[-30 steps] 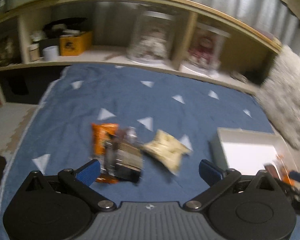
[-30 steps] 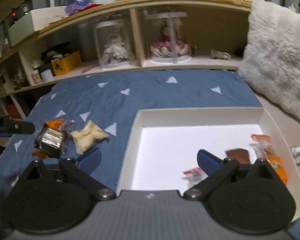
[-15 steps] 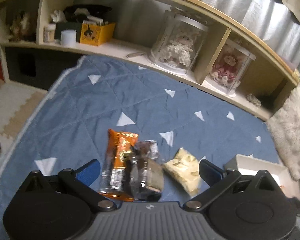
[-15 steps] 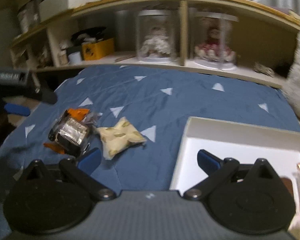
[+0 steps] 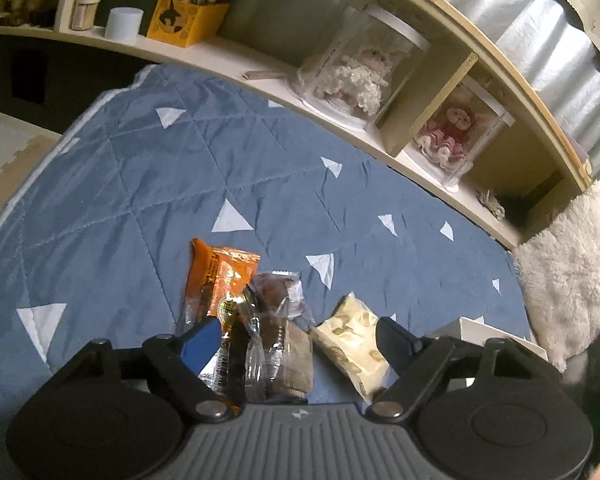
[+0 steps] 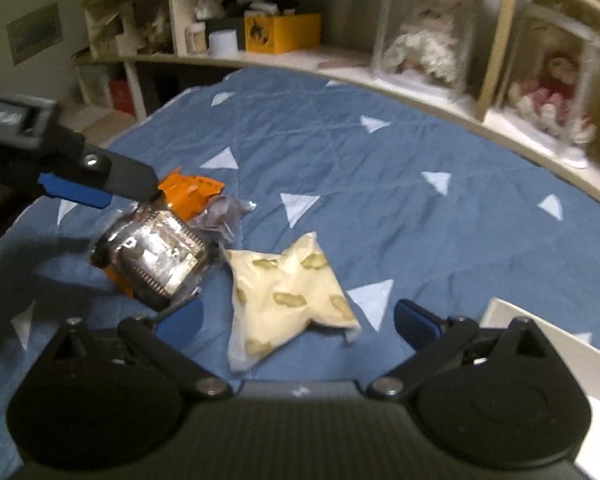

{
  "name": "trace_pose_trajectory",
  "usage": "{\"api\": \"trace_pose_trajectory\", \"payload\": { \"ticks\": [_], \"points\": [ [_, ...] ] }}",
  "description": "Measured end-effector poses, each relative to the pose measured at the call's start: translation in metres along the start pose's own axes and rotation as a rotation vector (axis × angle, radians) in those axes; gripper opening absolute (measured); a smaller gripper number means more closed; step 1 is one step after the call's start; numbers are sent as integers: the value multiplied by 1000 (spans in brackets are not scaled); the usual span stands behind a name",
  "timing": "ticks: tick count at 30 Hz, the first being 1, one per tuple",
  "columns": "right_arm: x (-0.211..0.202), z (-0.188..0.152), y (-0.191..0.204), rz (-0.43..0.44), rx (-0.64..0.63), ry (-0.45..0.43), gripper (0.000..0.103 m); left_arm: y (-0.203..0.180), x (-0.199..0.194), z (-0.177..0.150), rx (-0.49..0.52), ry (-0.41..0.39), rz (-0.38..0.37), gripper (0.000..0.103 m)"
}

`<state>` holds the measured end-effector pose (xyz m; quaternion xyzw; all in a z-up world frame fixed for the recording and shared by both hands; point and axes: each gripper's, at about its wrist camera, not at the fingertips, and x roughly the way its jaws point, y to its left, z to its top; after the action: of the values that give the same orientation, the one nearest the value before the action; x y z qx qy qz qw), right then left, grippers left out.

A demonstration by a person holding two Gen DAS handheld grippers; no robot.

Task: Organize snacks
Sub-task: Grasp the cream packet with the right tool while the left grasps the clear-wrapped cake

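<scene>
**Both grippers close in on the last snacks on the quilt**

Blue quilt (image 5: 148, 184) with white triangles fills most of both views, backed by a long curved shelf (image 5: 260, 80) holding doll cases, a yellow box and a white cup, with a fluffy cream throw (image 5: 572, 264) off beyond the left gripper's right finger. Just past that same finger sits a corner of the white tray (image 5: 476, 330); in the right wrist view its edge (image 6: 540, 344) lies just outside the right gripper's right finger.

Smaller things next. A cream snack pouch (image 6: 288, 292) lies flat on the quilt, between the spread fingers of the right gripper (image 6: 296, 322) and a little ahead of them. To its left, near the left fingertip, is a heap of wrappers: a shiny dark packet (image 6: 156, 256) resting on an orange packet (image 6: 188, 196). From the left wrist, that heap (image 5: 260, 340) lies between the fingers of the left gripper (image 5: 300, 334), hard by the blue left pad (image 5: 202, 340), with the orange packet (image 5: 220, 276) reaching out ahead.

Both grippers are spread wide, holding nothing.

This looks like the approach to a pick, with several snacks not yet in the tray. Next, I judge, each gripper must settle lower and centre on one packet, then close gently; the crinkly film may slip, and the stacked wrappers could come up together.
</scene>
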<state>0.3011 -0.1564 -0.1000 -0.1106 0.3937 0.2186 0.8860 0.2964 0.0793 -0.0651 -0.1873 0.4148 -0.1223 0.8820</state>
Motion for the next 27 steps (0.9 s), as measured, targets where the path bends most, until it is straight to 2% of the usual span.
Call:
{"api": "trace_pose_trajectory", "payload": {
  "ticks": [6,8,12,14,17,21,27],
  "points": [
    [31,6,-1,17,36,69,98,-1,13,-3,7,36,-6,84],
    [40,3,0,12,37,102,83,-2,18,-4,10,52,-6,84],
    [38,-7,8,-23,34,106,71,-4,20,-6,19,65,10,84],
    [33,-10,15,-20,24,115,54,-4,19,-6,13,70,12,84],
    [25,-17,30,-2,1,122,44,-6,19,-8,25,87,11,84],
    [14,-31,47,37,-33,133,36,-10,20,-16,56,126,4,84],
    [-2,-49,56,42,-7,145,34,-10,15,-37,55,216,-14,84]
  ]
}}
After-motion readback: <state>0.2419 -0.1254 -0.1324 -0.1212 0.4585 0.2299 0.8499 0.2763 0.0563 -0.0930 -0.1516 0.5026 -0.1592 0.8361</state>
